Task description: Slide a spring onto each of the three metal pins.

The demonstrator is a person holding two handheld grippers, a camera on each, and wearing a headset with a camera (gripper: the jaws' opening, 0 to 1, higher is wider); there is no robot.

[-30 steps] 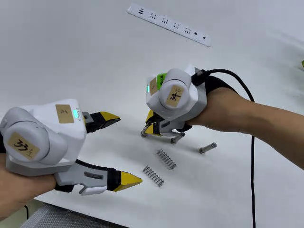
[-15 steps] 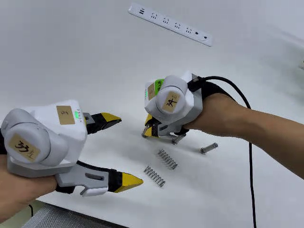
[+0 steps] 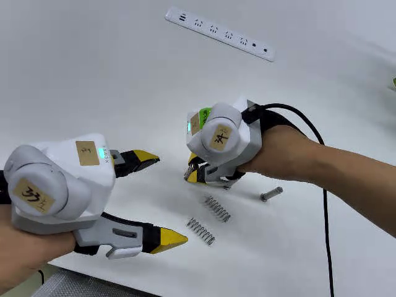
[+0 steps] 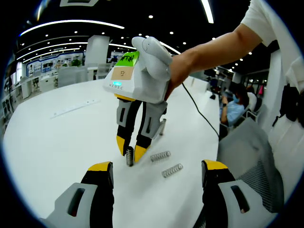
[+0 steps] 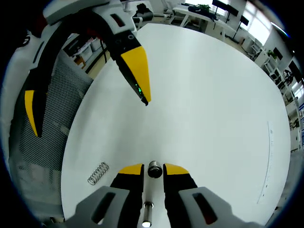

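Right hand-held gripper (image 3: 193, 174) is clamped on a pin (image 4: 129, 156), standing it upright with its foot on the worktop (image 3: 93, 74). In the right gripper view I'm looking straight down on its round head between the yellow tips. From the left gripper view its shaft looks ribbed, so I judge a spring may already be on it, though I can't be sure.

Left hand-held gripper (image 3: 172, 198) is spread wide with nothing in it, hovering near two loose coils. The farther spring (image 3: 216, 208) lies just beside the clamped tips, and the nearer spring (image 3: 200, 230) lies closer to me. A second pin (image 4: 162, 128) sits just behind the right one's jaws, and a third pin (image 3: 271, 193) lies apart to the right.

So I read this as a pin being held ready for loading. Next I'd lower the left one over a loose spring and close gently across its coils without crushing them. Then I'd line its bore up with a pin's end and slide it on.
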